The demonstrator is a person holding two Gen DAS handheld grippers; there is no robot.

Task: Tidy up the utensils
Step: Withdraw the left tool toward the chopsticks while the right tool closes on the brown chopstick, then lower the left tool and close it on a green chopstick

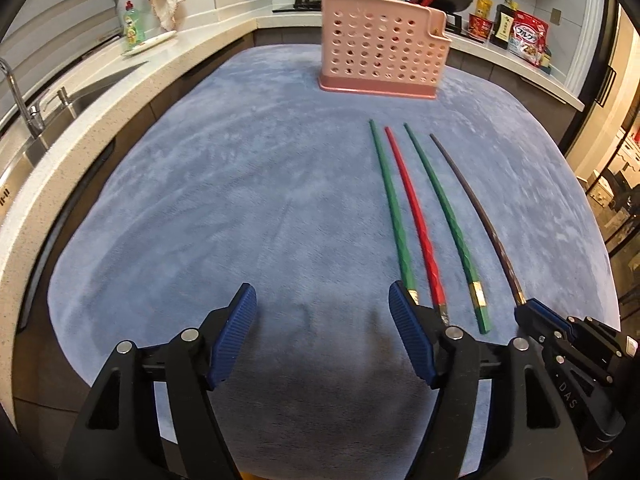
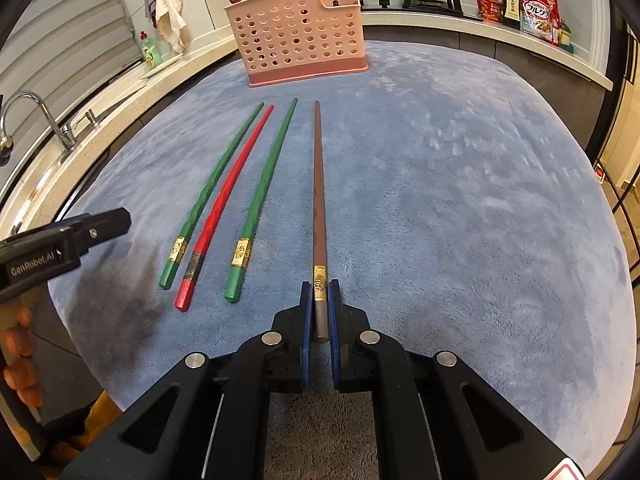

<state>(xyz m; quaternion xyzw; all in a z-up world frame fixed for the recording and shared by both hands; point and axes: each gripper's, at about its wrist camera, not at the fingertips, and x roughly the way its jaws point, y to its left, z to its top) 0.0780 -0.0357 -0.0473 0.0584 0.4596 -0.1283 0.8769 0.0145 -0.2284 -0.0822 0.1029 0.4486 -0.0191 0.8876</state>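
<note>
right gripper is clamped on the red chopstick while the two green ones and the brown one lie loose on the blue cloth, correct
Not quite. The right gripper is clamped on the brown chopstick; the red chopstick lies loose between the two green ones on the blue cloth. The right wrist view shows it.

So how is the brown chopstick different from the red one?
The brown chopstick is pinched at its thick end by the right claw; the red chopstick lies free on the blue cloth. The brown one lies apart on the right, while the red one is squeezed between two green chopsticks. The brown one has a gold band, the red one a dark band. Both point toward the pink holder.
</note>
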